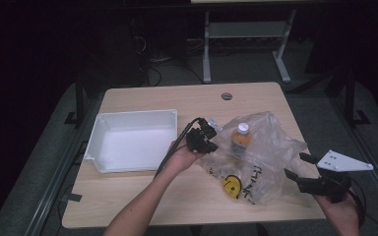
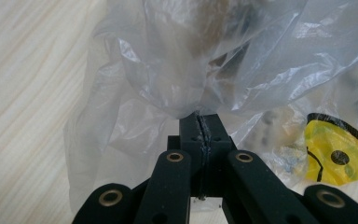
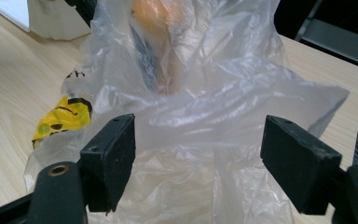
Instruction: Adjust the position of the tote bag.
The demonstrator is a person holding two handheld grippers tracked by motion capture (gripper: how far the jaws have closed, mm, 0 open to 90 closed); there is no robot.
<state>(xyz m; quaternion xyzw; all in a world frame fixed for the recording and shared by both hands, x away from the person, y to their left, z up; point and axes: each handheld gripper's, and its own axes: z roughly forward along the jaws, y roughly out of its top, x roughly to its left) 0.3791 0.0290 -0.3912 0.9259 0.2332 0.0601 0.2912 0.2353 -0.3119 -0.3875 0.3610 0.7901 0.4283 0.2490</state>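
A clear plastic bag point(image 1: 261, 152) with a yellow smiley print point(image 1: 232, 187) lies crumpled on the wooden table point(image 1: 177, 98). Inside it is a bottle point(image 1: 239, 140) of orange drink with a white cap. My left gripper point(image 1: 211, 129) is at the bag's left edge, its jaws pressed together on a fold of the bag's film point(image 2: 186, 105). My right gripper point(image 1: 295, 166) is at the bag's right side, jaws wide apart with bag film point(image 3: 200, 126) bulging between them, untouched by the pads point(image 3: 114, 154). The orange bottle point(image 3: 156, 28) looms blurred behind.
A white rectangular tray point(image 1: 98, 137) sits left of the bag on the table. A round cable hole point(image 1: 226, 96) is near the far edge. Beyond the table are dark floor and a desk frame point(image 1: 246, 44).
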